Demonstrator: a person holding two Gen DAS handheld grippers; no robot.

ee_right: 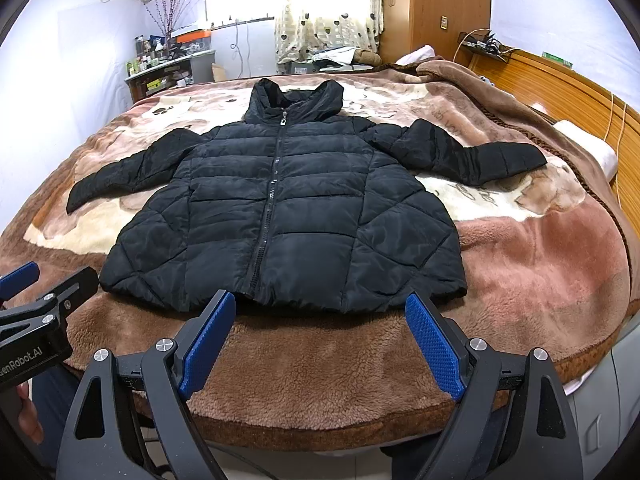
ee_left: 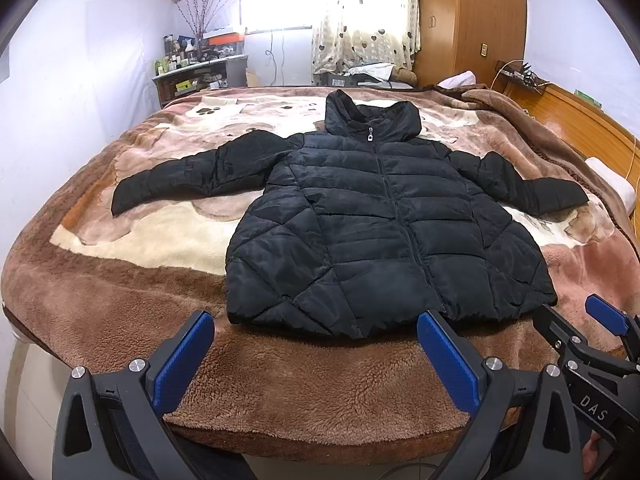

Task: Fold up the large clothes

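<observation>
A black quilted hooded jacket (ee_left: 384, 224) lies flat and zipped on the bed, front side up, both sleeves spread out to the sides and the hood at the far end. It also shows in the right wrist view (ee_right: 280, 216). My left gripper (ee_left: 316, 328) is open and empty, just short of the jacket's near hem. My right gripper (ee_right: 320, 312) is open and empty, also at the near hem, right of the zip. The right gripper shows at the right edge of the left wrist view (ee_left: 600, 332). The left gripper shows at the left edge of the right wrist view (ee_right: 40, 284).
A brown plush blanket (ee_left: 280, 392) with a pale animal print covers the bed. A wooden headboard (ee_right: 560, 84) runs along the right. A cluttered shelf (ee_left: 200, 72), a curtained window (ee_left: 360, 16) and a wooden wardrobe (ee_left: 472, 16) stand beyond the bed.
</observation>
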